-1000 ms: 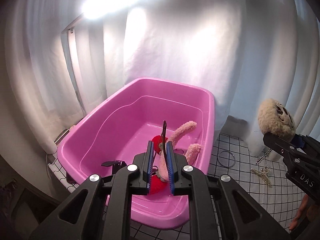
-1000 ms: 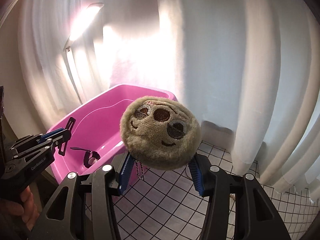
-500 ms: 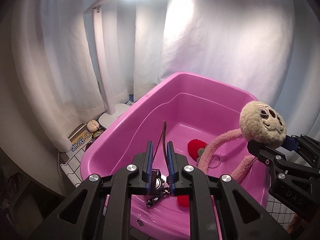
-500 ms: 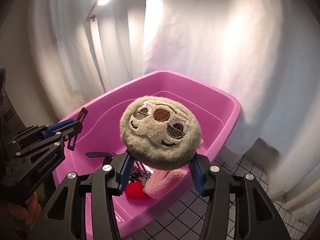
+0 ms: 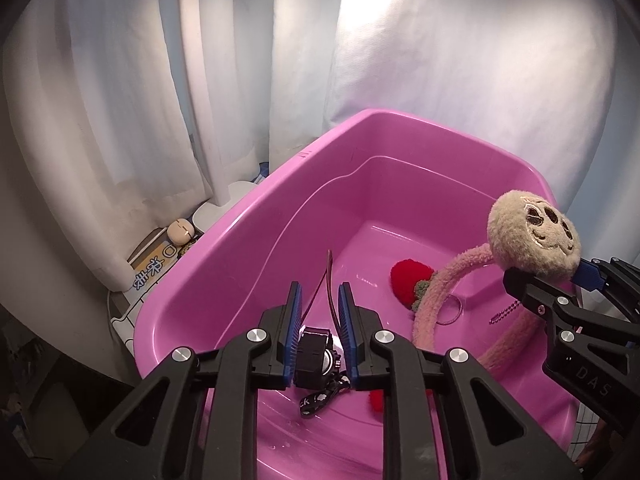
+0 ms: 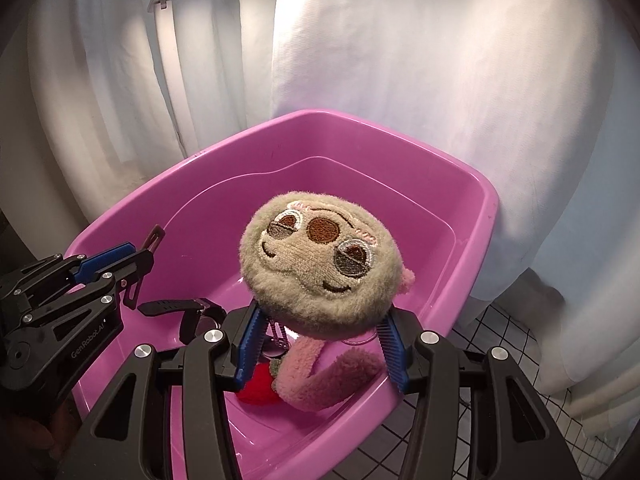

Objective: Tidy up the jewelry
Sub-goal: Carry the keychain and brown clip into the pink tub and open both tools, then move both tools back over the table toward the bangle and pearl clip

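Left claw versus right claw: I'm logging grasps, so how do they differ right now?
The left claw pinches a thin dark band with its fingers close together; the right claw is spread wide around a round plush sloth head. The band is slim, the plush bulky. Both are held over the pink tub.

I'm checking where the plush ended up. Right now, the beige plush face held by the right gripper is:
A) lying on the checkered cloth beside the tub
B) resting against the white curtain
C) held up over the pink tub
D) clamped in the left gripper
C: the right gripper clamps the plush face from both sides, above the inside of the pink tub.
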A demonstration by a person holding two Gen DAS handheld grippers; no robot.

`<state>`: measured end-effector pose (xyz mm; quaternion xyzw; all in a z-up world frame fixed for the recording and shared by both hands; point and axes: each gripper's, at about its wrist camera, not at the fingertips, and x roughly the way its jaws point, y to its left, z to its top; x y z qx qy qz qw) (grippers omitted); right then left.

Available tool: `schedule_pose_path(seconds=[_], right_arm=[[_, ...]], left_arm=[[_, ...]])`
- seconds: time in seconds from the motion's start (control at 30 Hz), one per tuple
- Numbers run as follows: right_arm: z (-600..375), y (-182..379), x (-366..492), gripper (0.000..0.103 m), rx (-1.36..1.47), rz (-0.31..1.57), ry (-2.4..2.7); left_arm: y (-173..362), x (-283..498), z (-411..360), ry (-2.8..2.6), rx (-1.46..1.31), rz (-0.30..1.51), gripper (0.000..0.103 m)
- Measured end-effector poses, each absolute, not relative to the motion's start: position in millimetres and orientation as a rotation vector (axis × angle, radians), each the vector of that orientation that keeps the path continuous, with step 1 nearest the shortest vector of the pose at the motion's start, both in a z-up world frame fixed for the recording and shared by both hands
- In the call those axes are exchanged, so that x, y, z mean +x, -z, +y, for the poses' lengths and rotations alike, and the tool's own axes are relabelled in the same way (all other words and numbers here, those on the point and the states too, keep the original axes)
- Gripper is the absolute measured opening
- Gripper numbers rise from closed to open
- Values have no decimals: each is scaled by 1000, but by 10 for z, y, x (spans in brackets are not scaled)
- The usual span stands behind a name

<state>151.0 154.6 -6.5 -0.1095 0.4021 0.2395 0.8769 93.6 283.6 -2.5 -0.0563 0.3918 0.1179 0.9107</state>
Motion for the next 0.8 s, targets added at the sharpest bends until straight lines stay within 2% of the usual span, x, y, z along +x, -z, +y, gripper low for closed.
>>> schedule_pose_path(seconds=[0.03, 0.1, 0.13, 0.17, 0.2, 0.43, 0.5, 0.8], right_arm=[[1555, 73, 1525, 49, -231, 843, -495], [1556, 79, 1530, 53, -246, 846, -469], [1567, 76, 1534, 55, -254, 845, -459], [1572, 77, 1536, 59, -263, 842, -446], [1573, 75, 1540, 60, -267, 840, -437], [1553, 62, 1526, 63, -267, 838, -428], [1546, 53, 1504, 68, -267, 838, -431], [1516, -3, 1445, 68, -258, 823, -439]], left_arm=[[29, 937, 2841, -247, -115, 808, 20], [40, 940, 2855, -256, -114, 812, 31], [43, 939, 2862, -260, -115, 814, 46], [42, 930, 2870, -270, -116, 811, 67], [33, 909, 2881, -282, -117, 798, 73], [32, 862, 2930, -291, -130, 801, 75], [28, 845, 2941, -293, -138, 801, 75], [-24, 783, 2945, -297, -150, 794, 75]])
